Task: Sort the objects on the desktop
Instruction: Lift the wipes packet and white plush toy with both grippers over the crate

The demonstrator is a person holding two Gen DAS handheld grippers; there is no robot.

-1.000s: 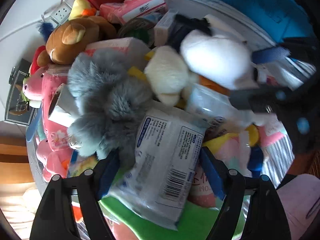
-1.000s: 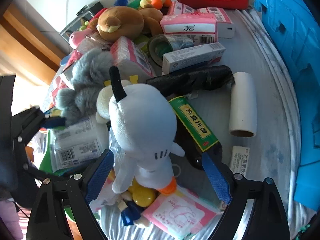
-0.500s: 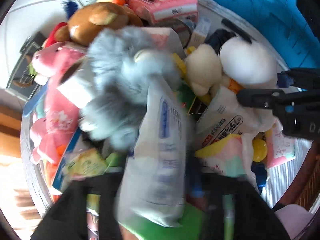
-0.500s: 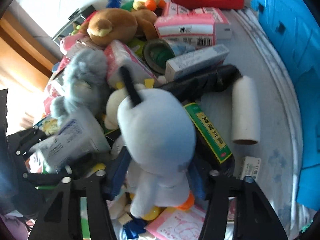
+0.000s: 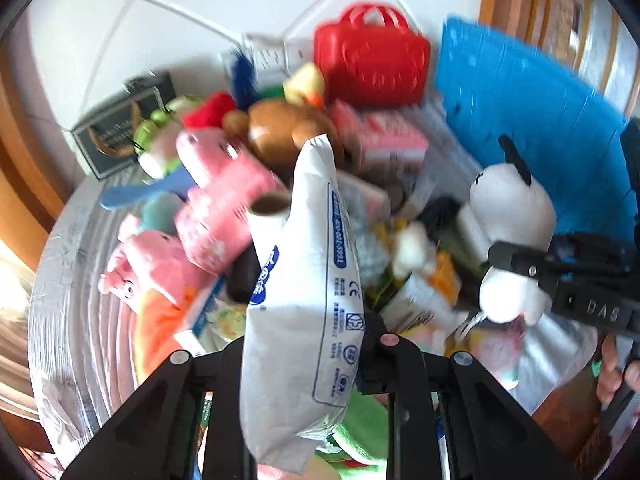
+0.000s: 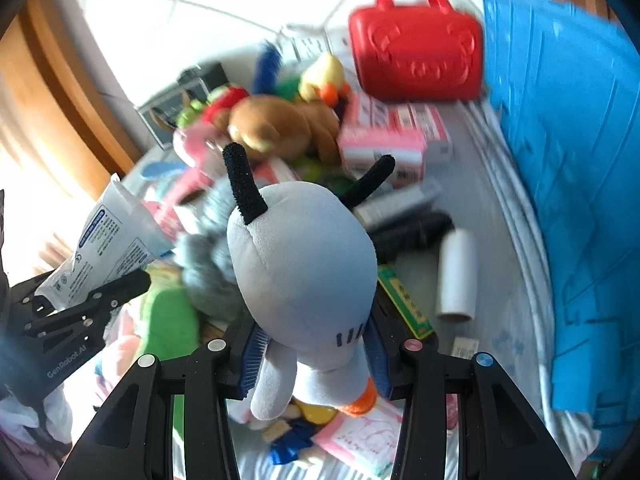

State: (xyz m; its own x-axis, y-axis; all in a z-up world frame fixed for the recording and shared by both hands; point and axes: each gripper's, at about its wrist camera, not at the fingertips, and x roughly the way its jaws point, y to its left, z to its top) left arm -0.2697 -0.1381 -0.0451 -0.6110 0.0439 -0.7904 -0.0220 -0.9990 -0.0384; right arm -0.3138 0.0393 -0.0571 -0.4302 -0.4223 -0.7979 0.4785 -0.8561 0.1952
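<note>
**Cluttered grey tabletop carrying a heap of toys and packets**

A table [image 6: 492, 216] with a grey, streaked surface is bearing the whole pile. Along its far edge a red plastic case [image 6: 416, 60] is standing upright, with pink tissue packs [image 6: 384, 144] lying just in front of it. A brown plush bear [image 6: 276, 124] is resting beside those packs, a yellow plush duck [image 6: 324, 76] sitting behind it. A white paper roll [image 6: 456, 272] is lying alone on bare tabletop, near a black bundle [image 6: 416, 230] and a green box [image 6: 404, 300]. A blue panel [image 6: 568, 184] is leaning along the right side. Pink plush pigs [image 5: 156, 260] are lying near the left rim.
</note>
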